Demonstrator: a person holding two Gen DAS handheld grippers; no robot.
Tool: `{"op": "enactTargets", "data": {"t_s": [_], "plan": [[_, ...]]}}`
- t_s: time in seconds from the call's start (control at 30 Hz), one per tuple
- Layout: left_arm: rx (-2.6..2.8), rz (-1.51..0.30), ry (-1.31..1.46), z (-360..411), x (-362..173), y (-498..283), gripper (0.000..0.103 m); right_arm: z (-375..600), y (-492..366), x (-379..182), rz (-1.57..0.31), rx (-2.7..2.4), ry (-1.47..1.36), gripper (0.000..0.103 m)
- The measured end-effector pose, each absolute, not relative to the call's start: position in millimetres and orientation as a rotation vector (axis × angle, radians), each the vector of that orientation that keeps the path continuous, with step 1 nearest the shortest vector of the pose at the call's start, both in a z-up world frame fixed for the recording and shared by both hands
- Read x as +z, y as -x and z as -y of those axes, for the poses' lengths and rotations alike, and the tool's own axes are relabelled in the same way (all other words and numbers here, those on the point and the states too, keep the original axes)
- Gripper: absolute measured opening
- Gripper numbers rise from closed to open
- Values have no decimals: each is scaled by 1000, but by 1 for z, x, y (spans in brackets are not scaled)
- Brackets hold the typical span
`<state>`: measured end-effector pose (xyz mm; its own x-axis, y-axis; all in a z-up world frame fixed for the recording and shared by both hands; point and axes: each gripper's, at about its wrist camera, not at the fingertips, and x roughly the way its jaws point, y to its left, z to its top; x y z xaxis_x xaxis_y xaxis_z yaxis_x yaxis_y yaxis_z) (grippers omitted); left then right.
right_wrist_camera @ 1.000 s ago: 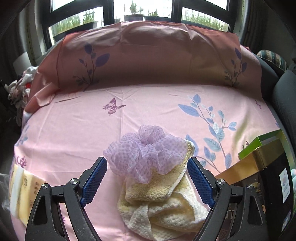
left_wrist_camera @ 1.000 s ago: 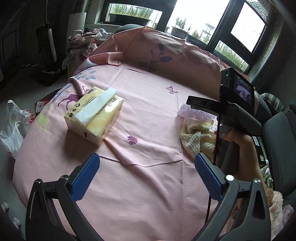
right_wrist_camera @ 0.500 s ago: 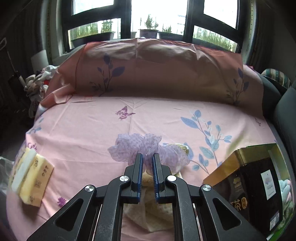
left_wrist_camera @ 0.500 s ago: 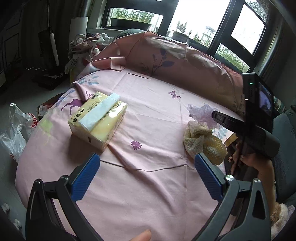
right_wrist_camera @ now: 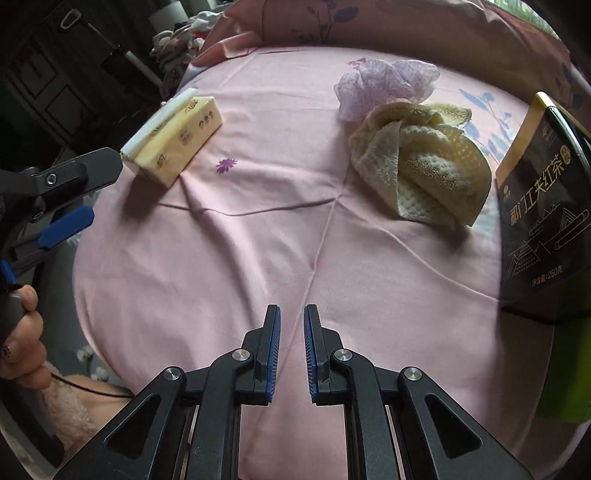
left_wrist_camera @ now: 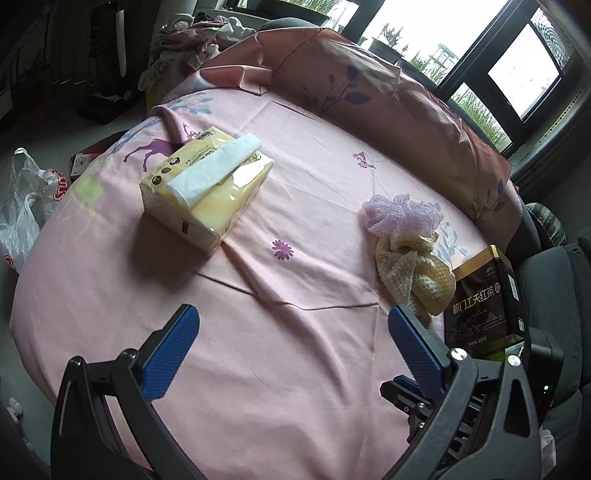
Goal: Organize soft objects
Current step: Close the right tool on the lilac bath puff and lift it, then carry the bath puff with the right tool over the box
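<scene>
A lilac mesh bath puff (left_wrist_camera: 402, 214) (right_wrist_camera: 384, 86) lies on the pink sheet, touching a crumpled yellow towel (left_wrist_camera: 415, 275) (right_wrist_camera: 424, 162) in front of it. A yellow tissue pack (left_wrist_camera: 207, 184) (right_wrist_camera: 173, 142) lies to the left. My left gripper (left_wrist_camera: 291, 332) is open and empty above the near sheet; it also shows at the left edge of the right wrist view (right_wrist_camera: 74, 199). My right gripper (right_wrist_camera: 291, 328) is nearly closed and empty, well short of the towel; its body shows low right in the left wrist view (left_wrist_camera: 417, 402).
A black and gold tea box (left_wrist_camera: 484, 299) (right_wrist_camera: 543, 218) stands right of the towel at the bed's edge. A pink cushion (left_wrist_camera: 369, 88) runs along the far side. Clothes (left_wrist_camera: 192, 33) and plastic bags (left_wrist_camera: 22, 206) lie off the bed to the left.
My right gripper closed at the puff, then pulled back toward the near edge without it; puff and towel stay on the sheet. The left gripper stayed open and moved only slightly.
</scene>
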<state>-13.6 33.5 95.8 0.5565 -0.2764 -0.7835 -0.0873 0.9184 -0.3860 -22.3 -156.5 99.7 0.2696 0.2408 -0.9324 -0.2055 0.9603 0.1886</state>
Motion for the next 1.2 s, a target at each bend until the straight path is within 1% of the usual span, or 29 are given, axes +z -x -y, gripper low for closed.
{"op": "enactTargets", "data": {"t_s": [0.07,0.1,0.13,0.17,0.2,0.23,0.4,0.47,0.53,0.57,0.6,0.63,0.67,0.7,0.77,0.9,1.07,1.2], "plan": [[-109,-1009,414,-33,92,14,102,164,23,110,-1229,304,-62,14],[-114,-1013,420,-33,91,14,102,170,20,117,-1212,285,-73,24],[-122,-1015,422,-33,92,14,102,176,15,122,-1195,255,-85,45],[-131,-1011,419,-32,94,15,102,182,8,127,-1176,217,-101,56],[-138,-1006,413,-31,95,15,102,190,1,133,-1153,175,-123,75],[-134,-1005,405,-30,96,15,102,197,-9,138,-1129,134,-148,81],[-140,-1025,390,-26,94,7,102,216,-77,157,-1035,-89,-194,81],[-138,-1024,399,-27,94,5,102,216,-107,155,-993,-120,-231,81],[-134,-1018,414,-28,96,4,102,217,-135,142,-1008,-150,-279,81],[-140,-1013,417,-29,97,4,102,216,-147,132,-1023,-166,-288,81],[-144,-1011,416,-29,98,3,102,213,-154,121,-1032,-190,-278,73],[-145,-1008,417,-30,99,3,102,210,-160,110,-1050,-211,-246,49],[-143,-1004,417,-31,99,3,102,206,-164,101,-1073,-219,-209,33],[-139,-1005,412,-32,100,2,102,205,-163,95,-1089,-213,-190,11],[-133,-1006,406,-34,99,2,102,203,-149,98,-1032,-163,-202,10],[-133,-1006,424,-36,98,3,102,194,-108,134,-950,-23,-216,9],[-173,-1002,429,-24,98,7,102,193,-55,170,-948,177,-355,9],[-275,-1010,435,-2,97,15,102,198,-18,180,-937,278,-435,9]]}}
